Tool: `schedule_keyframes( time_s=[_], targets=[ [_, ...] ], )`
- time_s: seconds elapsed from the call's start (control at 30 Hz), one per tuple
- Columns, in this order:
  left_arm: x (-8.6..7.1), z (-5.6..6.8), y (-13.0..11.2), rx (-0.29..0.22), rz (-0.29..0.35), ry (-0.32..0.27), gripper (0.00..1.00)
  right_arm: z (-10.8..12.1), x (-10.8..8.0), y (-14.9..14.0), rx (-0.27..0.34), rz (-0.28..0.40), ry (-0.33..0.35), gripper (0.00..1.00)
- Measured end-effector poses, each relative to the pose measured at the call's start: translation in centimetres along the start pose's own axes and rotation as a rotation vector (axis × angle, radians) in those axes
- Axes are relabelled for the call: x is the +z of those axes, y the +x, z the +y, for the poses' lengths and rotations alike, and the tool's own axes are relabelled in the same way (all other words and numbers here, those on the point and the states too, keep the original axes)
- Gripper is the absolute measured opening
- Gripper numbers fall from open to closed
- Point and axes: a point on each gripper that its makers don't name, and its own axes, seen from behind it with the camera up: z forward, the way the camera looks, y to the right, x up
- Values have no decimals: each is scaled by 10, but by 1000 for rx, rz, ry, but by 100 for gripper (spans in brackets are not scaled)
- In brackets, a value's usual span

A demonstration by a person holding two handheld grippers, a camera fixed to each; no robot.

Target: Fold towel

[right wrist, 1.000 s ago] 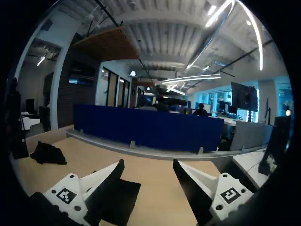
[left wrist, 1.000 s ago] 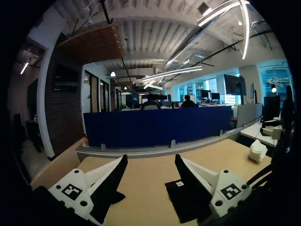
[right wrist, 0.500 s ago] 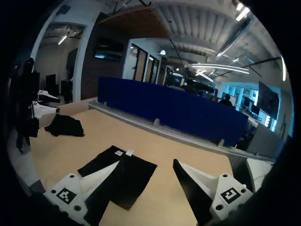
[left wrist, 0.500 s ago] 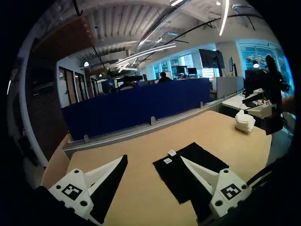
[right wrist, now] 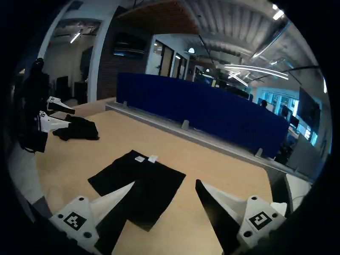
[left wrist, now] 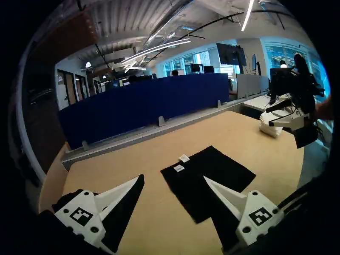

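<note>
The left tool hangs over the table with its fingers spread wide and nothing between them, apparently poised to come down on the near left part of the black towel. The towel lies flat in the middle of the table with its white tags at the far edge, seemingly laid out so both sides can be taken at once. The right tool gapes just as wide and empty above the towel's right side, placed for that corner.
</note>
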Motion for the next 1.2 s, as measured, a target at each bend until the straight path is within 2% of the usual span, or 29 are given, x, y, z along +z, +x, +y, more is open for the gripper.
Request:
schedule_keyframes(
  time_s=[0.43, 0.67, 0.93, 1.2],
  targets=[
    [35, 31, -77, 9, -133, -75, 92, -27, 37, -78, 14, -138, 86, 100],
    [48, 42, -116, 9, -200, -111, 92, -36, 51, -118, 17, -208, 112, 100],
    [58, 58, -147, 2, -248, -157, 92, -43, 61, -148, 11, -249, 138, 100],
    [68, 69, -171, 2, -288, -187, 91, -51, 70, -172, 16, -283, 157, 100]
  ],
)
